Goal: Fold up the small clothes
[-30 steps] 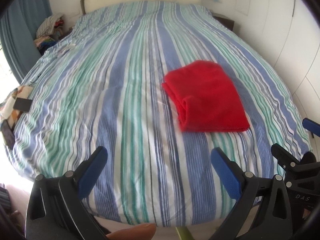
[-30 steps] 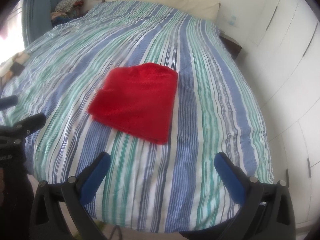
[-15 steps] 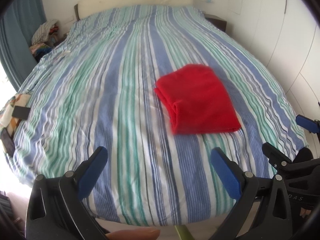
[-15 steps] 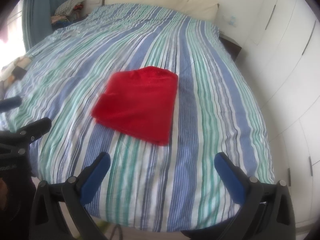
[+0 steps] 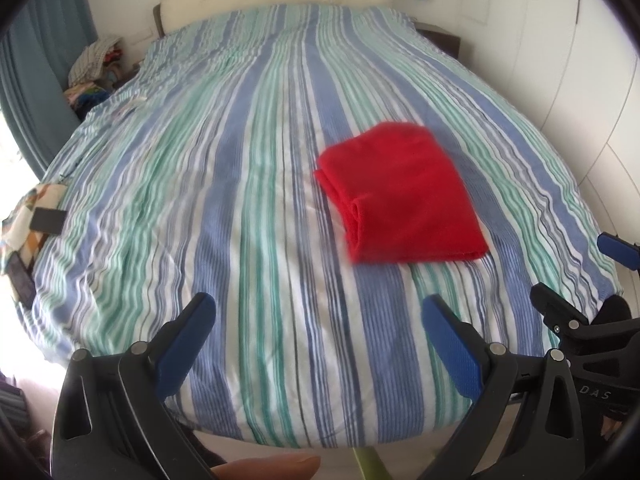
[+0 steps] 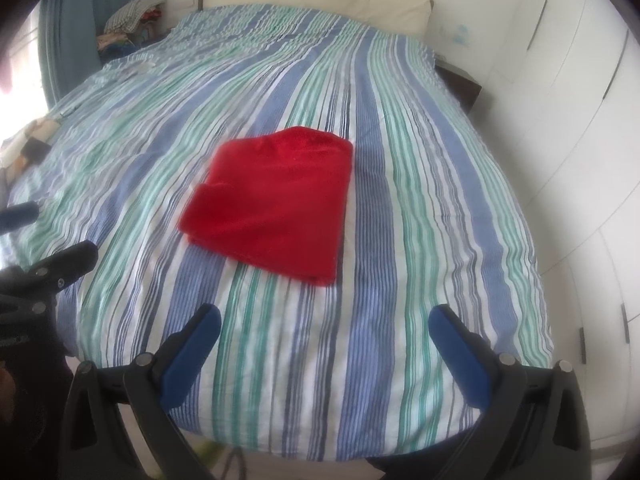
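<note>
On the far left, a heap of mixed clothes [image 5: 94,68] sits beside the big bed with the blue, green and white striped cover [image 5: 248,184]. Nothing there is touched.

Next comes our left gripper [image 5: 316,344]. Its two blue-tipped fingers [image 5: 184,340] are spread wide apart and hold nothing. It hangs over the near edge of the bed, well apart from the cloth.

A bit to the right lies the small red soft cloth [image 6: 276,200]. It rests flat on the striped cover, in the near half, more to the right side. It looks folded into a neat, thick rectangle, with layered edges showing on its left side.

Our right gripper [image 6: 324,348] is also wide open and empty, near the bed's front edge.

We think the folding is about done. To finish well, we should look at the corners. If a layer sticks out, we pinch only that edge, lift it a little, and lay it down flat. We should go slowly so the stack does not slide or fall open.
</note>
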Demonstrator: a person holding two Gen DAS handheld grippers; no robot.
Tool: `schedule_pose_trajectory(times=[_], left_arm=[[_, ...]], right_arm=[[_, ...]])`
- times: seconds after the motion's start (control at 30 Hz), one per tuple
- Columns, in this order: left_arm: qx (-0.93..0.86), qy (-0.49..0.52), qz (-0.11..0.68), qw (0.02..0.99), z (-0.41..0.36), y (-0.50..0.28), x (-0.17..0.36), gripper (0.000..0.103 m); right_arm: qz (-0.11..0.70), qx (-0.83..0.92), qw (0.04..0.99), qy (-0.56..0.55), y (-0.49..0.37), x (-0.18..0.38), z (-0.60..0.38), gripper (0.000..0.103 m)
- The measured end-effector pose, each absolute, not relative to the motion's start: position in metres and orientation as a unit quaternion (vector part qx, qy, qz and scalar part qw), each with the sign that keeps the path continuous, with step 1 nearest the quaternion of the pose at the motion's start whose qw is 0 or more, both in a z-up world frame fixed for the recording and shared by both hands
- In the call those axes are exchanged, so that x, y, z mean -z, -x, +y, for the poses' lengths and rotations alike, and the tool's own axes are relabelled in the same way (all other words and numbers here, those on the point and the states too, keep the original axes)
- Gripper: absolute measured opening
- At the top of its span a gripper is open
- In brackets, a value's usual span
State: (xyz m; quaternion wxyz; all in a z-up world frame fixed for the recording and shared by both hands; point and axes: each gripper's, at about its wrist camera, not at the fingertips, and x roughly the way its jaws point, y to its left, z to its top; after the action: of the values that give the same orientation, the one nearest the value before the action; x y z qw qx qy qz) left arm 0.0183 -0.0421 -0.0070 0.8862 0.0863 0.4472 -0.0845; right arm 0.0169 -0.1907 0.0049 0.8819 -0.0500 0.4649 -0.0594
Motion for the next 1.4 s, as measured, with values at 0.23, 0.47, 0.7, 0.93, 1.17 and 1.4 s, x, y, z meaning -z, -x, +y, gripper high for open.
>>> schedule_pose_trajectory(times=[0.23, 0.47, 0.7, 0.93, 1.17, 1.4], left_arm=[[0.093, -0.083, 0.444, 0.887, -0.043, -0.019, 0.002, 0.103], [0.103, -0.071, 0.445, 0.887, -0.043, -0.018, -0.006, 0.103], [0.085, -0.064, 0.438, 0.893, -0.037, -0.018, -0.016, 0.102], [0.081, -0.069, 0.434, 0.895, -0.037, -0.018, -0.019, 0.102], [0.072, -0.077, 0.428, 0.898, -0.038, -0.016, -0.022, 0.102], [0.072, -0.07, 0.424, 0.9, -0.038, -0.016, -0.023, 0.102]], right_arm=[[0.462, 0.052, 0.884, 0.038, -0.015, -0.012, -0.189, 0.102], [0.453, 0.041, 0.89, 0.014, -0.013, -0.024, -0.192, 0.102], [0.448, 0.022, 0.893, -0.025, -0.004, -0.038, -0.201, 0.102], [0.443, 0.031, 0.896, -0.006, 0.007, -0.049, -0.202, 0.102], [0.444, 0.037, 0.895, -0.002, 0.002, -0.046, -0.203, 0.102], [0.442, 0.032, 0.896, -0.003, -0.001, -0.046, -0.201, 0.102]])
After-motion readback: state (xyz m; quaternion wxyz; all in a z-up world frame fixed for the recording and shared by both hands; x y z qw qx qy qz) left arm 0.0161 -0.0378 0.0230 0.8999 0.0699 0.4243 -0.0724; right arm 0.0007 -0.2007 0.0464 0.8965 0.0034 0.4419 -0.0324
